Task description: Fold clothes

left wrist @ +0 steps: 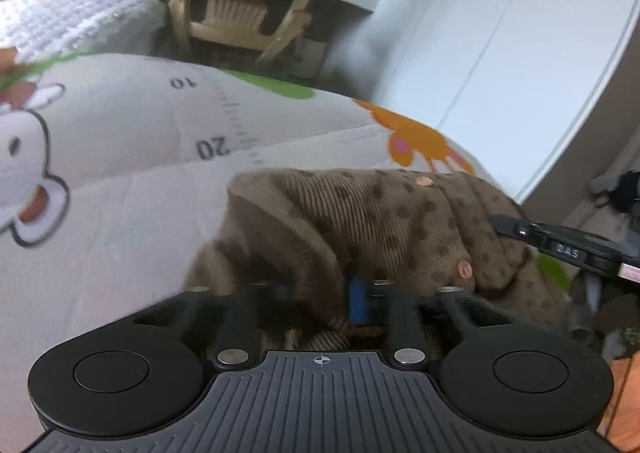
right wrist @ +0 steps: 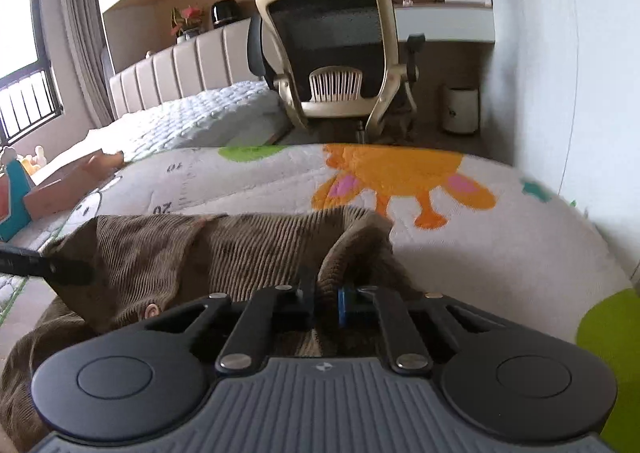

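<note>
Brown spotted corduroy on a cartoon-printed mat

Brown ribbed garment point(left wrist: 360, 213) with darker dots is seen ahead of the fingers; beyond it, the cream mat point(right wrist: 248, 181) is printed in orange, pink and green.

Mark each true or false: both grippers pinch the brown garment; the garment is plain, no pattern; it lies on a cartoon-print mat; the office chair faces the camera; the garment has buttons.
1. Both the left gripper and right gripper pinch the brown garment: true.
2. The garment is plain: false, it is ribbed with dark dots.
3. It lies on a cartoon-print mat: true.
4. The office chair faces the camera: false, its mesh back is toward us.
5. The garment has buttons: true.
</note>
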`<action>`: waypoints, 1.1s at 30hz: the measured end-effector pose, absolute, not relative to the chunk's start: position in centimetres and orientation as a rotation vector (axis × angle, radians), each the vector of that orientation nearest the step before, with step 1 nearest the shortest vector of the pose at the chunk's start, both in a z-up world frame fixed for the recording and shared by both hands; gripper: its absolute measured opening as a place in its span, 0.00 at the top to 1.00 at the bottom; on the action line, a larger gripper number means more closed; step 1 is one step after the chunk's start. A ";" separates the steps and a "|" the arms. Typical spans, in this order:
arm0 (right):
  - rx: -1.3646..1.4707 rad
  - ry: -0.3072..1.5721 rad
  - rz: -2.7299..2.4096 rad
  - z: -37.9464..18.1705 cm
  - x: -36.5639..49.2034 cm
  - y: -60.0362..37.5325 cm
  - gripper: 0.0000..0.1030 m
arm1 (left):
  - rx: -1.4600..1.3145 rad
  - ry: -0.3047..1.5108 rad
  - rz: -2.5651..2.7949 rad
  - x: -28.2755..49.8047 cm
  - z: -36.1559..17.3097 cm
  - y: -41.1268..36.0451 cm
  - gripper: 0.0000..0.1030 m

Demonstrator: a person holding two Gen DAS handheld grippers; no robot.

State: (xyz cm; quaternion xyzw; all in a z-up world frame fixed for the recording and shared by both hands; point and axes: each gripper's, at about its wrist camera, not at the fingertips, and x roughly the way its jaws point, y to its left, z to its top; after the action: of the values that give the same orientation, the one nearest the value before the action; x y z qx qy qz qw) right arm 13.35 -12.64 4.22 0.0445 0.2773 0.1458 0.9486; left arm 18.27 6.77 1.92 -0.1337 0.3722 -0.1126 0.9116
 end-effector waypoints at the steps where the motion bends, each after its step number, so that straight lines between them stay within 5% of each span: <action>1: 0.098 0.532 0.301 5.3 12.2 -13.2 0.92 | -0.272 0.755 -0.235 17.9 2.7 6.9 0.80; 6: 0.094 0.432 0.329 9.4 4.4 -15.2 0.92 | -0.243 0.672 -0.332 11.8 7.6 7.0 0.81; 10: 0.055 0.522 0.313 7.3 0.2 -15.7 0.91 | -0.183 0.711 -0.401 6.2 7.3 5.9 0.76; 12: 0.047 0.592 0.280 5.2 -0.6 -16.1 0.85 | -0.160 0.779 -0.419 5.0 5.3 5.2 0.64; 14: 0.088 0.648 0.241 3.5 -1.0 -17.2 0.74 | -0.145 0.842 -0.434 4.1 3.4 4.7 0.34; 19: 0.245 0.599 0.223 5.0 -0.2 -20.1 0.40 | -0.273 0.830 -0.432 5.2 3.0 7.4 0.10; 24: 0.412 0.602 0.323 6.0 5.6 -20.6 0.33 | -0.492 0.747 -0.398 8.7 4.2 10.7 0.08; 33: 0.599 0.780 0.502 2.2 19.1 -16.1 0.27 | -0.815 0.916 -0.407 18.9 0.0 12.3 0.07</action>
State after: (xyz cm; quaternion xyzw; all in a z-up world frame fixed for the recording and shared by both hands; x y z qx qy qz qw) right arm 19.05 -16.10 2.24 0.2846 0.3707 0.2386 0.8513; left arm 18.87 12.33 -0.02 -0.3798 0.4269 -0.1898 0.7984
